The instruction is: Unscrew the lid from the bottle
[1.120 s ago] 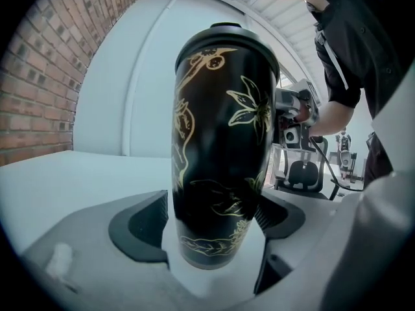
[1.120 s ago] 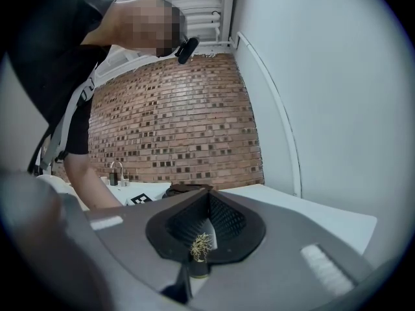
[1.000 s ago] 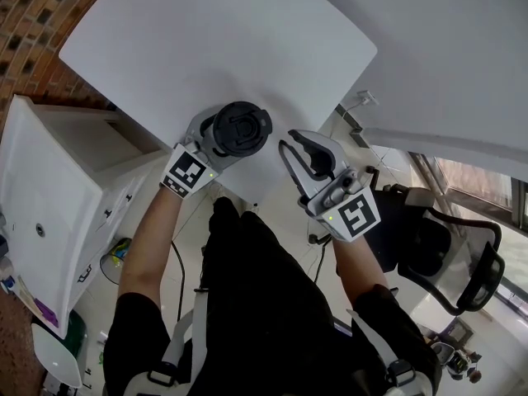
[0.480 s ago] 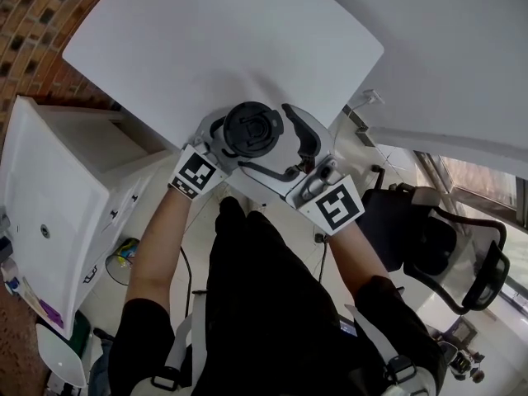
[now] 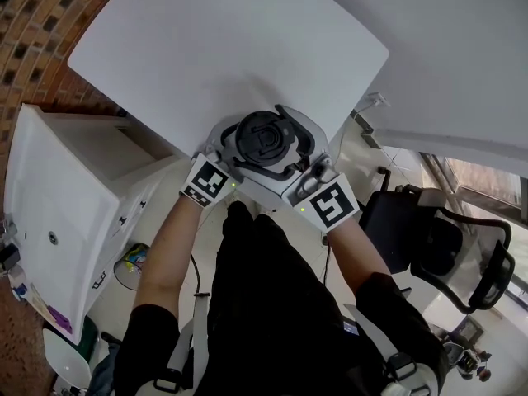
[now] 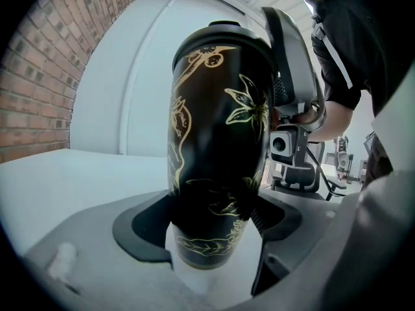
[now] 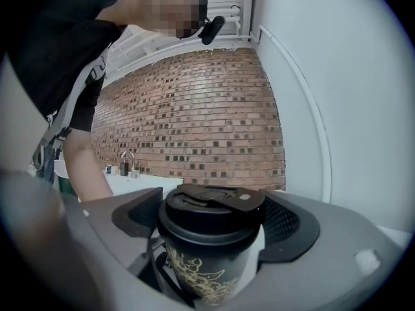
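A black bottle (image 6: 220, 141) with gold flower drawings stands upright near the front edge of the white table (image 5: 231, 48). My left gripper (image 6: 214, 238) is shut on its lower body, and its jaws have just closed in slightly. The black lid (image 5: 264, 139) with a flip tab sits on top of the bottle. My right gripper (image 7: 214, 219) reaches in level from the right and has just opened wide. Its jaws stand one on either side of the lid (image 7: 211, 209) without a visible squeeze. In the head view the lid hides the bottle's body and most of the left gripper's (image 5: 239, 143) fingers.
A white cabinet (image 5: 58, 196) stands left of the table and a brick wall (image 5: 33, 23) lies beyond it. A black office chair (image 5: 445, 238) is at the right. A second white surface (image 5: 462, 56) fills the upper right. The person's torso is right behind the grippers.
The right gripper, shut and apart from the bottle a second ago, opened and swung left until its jaws flanked the lid. The left gripper stayed on the bottle.
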A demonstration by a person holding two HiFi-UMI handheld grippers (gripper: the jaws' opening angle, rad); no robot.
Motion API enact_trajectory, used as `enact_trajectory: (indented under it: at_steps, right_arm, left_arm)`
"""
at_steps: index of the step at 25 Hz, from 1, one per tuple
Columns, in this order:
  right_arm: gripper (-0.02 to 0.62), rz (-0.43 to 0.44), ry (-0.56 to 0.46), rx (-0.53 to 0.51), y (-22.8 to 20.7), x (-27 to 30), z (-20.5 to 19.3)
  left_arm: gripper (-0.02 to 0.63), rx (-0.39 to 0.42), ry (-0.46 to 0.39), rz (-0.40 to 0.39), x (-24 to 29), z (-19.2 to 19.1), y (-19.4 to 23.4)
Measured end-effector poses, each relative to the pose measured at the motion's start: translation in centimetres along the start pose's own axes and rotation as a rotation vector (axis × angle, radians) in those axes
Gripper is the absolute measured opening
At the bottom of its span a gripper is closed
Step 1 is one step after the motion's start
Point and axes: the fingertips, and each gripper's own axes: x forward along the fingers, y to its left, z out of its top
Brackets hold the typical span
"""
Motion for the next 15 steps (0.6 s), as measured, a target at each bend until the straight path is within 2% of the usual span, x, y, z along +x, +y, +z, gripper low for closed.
enact_trajectory:
  at_steps: [4, 15]
  right_arm:
    - [0.457, 0.070, 0.017, 0.023, -0.04, -0.13, -0.25]
    - [0.459, 0.359, 0.027, 0.009, 0.68, 0.03, -0.20]
  left_arm:
    - [0.377, 0.002, 0.002, 0.006, 0.13, -0.06, 0.05]
    - [0.376, -0.004, 0.001, 0.015, -0.03, -0.14, 0.15]
